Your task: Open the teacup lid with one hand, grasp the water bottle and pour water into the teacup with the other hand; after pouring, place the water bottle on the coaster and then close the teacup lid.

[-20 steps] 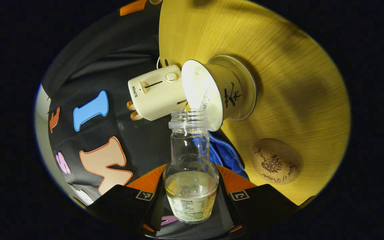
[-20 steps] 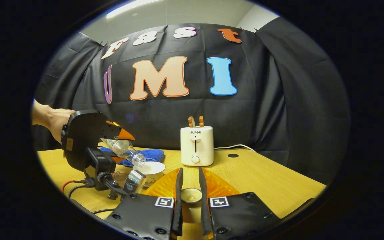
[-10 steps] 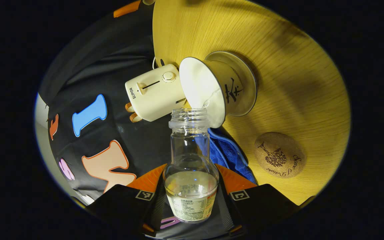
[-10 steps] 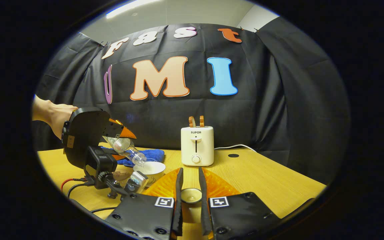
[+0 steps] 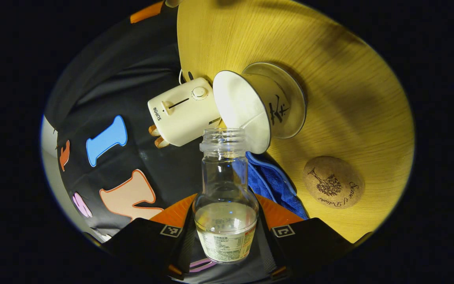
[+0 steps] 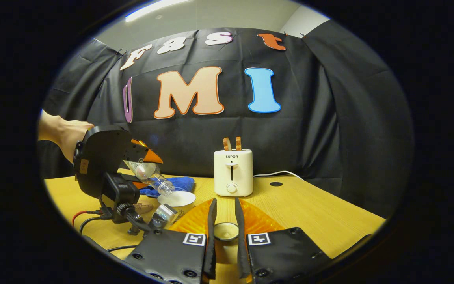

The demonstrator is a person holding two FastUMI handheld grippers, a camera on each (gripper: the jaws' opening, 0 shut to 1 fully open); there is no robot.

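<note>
Water bottle (image 5: 226,205): clear, uncapped, water at its base

Both views are strongly bent by the fisheye lens — the table (image 5: 329,51) edge is curved. The scene is lit from above by a ceiling strip (image 6: 154,8); soft shadows are cast across the wood. Small glints are seen on the water bottle (image 5: 226,205), and focus is kept sharp throughout

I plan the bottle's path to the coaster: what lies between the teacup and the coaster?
Nothing: in the left gripper view the table between teacup and coaster is bare wood; the blue cloth lies beside this stretch.
</note>
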